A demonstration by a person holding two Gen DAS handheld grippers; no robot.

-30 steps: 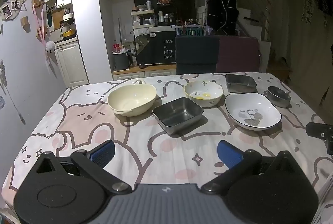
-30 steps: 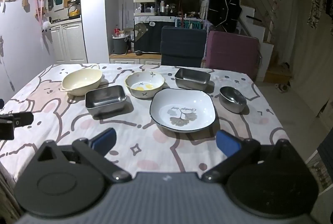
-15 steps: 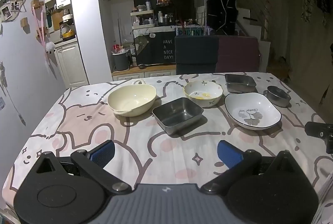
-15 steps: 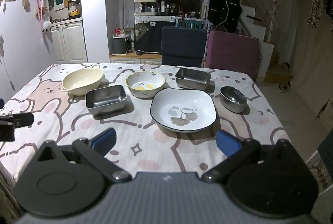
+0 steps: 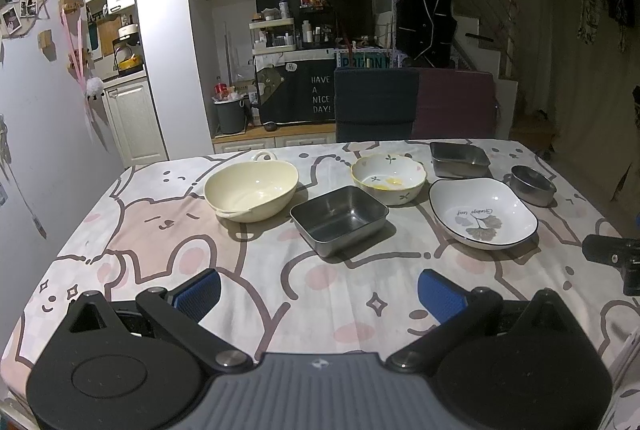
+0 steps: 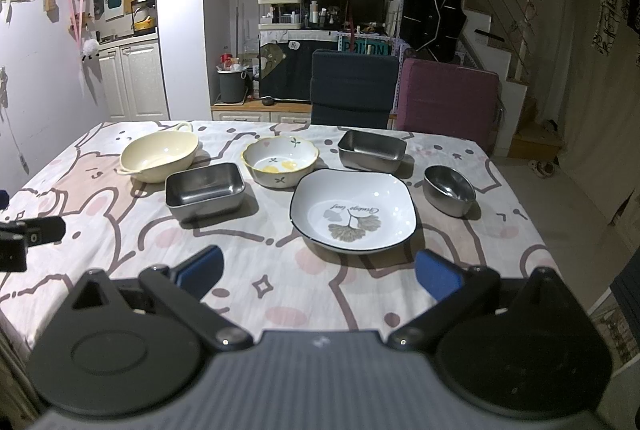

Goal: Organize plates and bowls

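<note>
Six dishes stand on the table: a cream bowl with handles (image 5: 252, 190) (image 6: 160, 156), a square steel tray (image 5: 339, 219) (image 6: 205, 190), a white flowered bowl (image 5: 388, 179) (image 6: 280, 160), a white leaf-print plate (image 5: 482, 216) (image 6: 354, 210), a second steel tray (image 5: 458, 159) (image 6: 371, 150) and a small steel bowl (image 5: 532, 185) (image 6: 450, 190). My left gripper (image 5: 320, 294) hangs open over the near table edge, nothing between its blue pads. My right gripper (image 6: 318, 274) is open too, just short of the plate.
A cartoon-bear tablecloth (image 5: 168, 230) covers the table. Two chairs, one dark blue (image 6: 352, 86) and one purple (image 6: 448, 98), stand behind the far edge. The table's right edge (image 6: 536, 230) drops to the floor. The other gripper's tip shows at each view's side.
Almost nothing differs; both views have shifted very slightly, and both grippers stay open over the near edge.
</note>
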